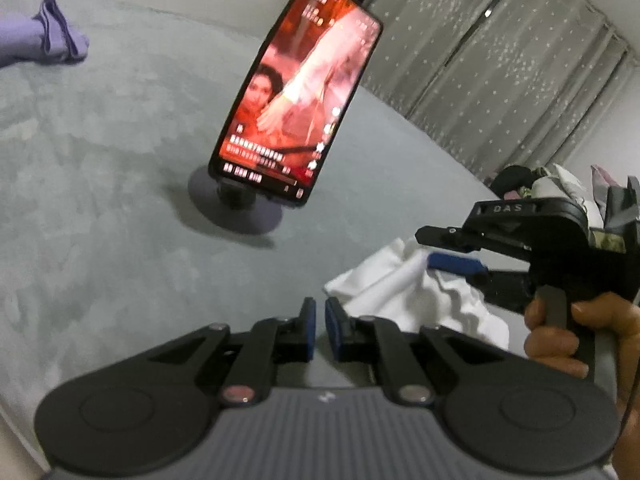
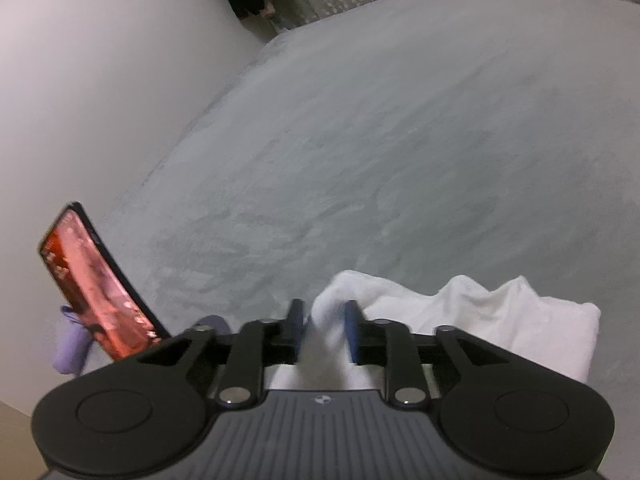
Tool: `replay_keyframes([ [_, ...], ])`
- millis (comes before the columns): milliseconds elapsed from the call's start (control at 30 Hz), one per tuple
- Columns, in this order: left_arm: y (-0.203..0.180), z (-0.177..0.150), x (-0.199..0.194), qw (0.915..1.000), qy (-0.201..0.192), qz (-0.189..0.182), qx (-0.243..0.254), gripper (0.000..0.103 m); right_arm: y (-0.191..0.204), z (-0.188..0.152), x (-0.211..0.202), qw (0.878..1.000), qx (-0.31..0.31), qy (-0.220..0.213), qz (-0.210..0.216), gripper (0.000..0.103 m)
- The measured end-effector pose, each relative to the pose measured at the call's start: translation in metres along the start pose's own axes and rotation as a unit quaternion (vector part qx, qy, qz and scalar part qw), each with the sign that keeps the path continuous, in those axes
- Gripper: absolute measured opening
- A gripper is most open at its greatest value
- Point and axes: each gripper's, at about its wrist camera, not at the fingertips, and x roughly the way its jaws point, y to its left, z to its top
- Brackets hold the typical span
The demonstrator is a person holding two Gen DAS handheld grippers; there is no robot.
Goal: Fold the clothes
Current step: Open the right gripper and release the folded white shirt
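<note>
White garment [image 2: 480, 320], rumpled and bunched, lies on the near part of the grey-green bed cover [image 2: 360, 140], to the right of a phone [image 1: 298, 92] propped on a round stand [image 1: 234, 212]. In the right wrist view a ridge of its cloth rises between the blue pads of the right gripper [image 2: 323, 332], whose fingers stand close on either side of the fold; it looks pinched there, though blur keeps me from saying how firmly. The rest of the garment spreads away to the right of that gripper, with its long axis running roughly left to right across the near edge of the view.

The left gripper [image 1: 320, 328] holds nothing: its pads are drawn nearly together with only a thin slit between them, over bare cover. The garment lies just ahead and to its right, close by, with its near-left corner the closest part. The right gripper, with a hand [image 1: 560, 336] on its handle, is seen from this side reaching over the cloth.

So the right hand is on the cloth and the left is beside it, off its left end. A lilac garment [image 1: 44, 40] lies well apart at the far left, seemingly doubled over. Whether the white one is being lifted to spread out or gathered into a fold, the pictures do not settle.
</note>
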Motion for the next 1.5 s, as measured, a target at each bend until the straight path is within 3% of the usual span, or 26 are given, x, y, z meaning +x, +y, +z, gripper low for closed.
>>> replay_keyframes([
  [267, -0.021, 0.001, -0.004, 0.9969, -0.041, -0.01, 0.066, 0.014, 0.004, -0.003, -0.024, 0.999, -0.023, -0.041, 0.0, 0.033],
  [500, -0.05, 0.006, 0.017, 0.9845, -0.03, -0.058, 0.163, 0.014, -0.008, -0.025, -0.045, 0.994, -0.069, -0.078, -0.031, 0.033],
  [667, -0.062, 0.011, 0.043, 0.976, -0.016, -0.092, 0.197, 0.014, -0.012, -0.052, -0.047, 0.989, -0.097, -0.099, -0.059, 0.032],
  [867, -0.068, 0.016, 0.065, 0.9775, -0.003, -0.078, 0.196, 0.014, -0.023, -0.071, -0.029, 0.983, -0.123, -0.105, -0.086, 0.032],
  [933, -0.069, 0.017, 0.073, 0.9784, 0.001, -0.07, 0.195, 0.014, -0.026, -0.077, -0.029, 0.982, -0.132, -0.102, -0.093, 0.028],
  [1100, -0.057, 0.02, 0.077, 0.9885, -0.008, 0.002, 0.151, 0.012, -0.028, -0.089, -0.047, 0.973, -0.167, -0.114, -0.107, 0.026],
  [1267, -0.051, 0.017, 0.058, 0.9904, -0.02, -0.01, 0.136, 0.013, -0.032, -0.084, -0.065, 0.97, -0.171, -0.131, -0.111, 0.026],
  [1500, -0.057, -0.003, 0.026, 0.9814, -0.027, -0.045, 0.184, 0.013, -0.022, -0.074, -0.05, 0.968, -0.197, -0.122, -0.094, 0.026],
])
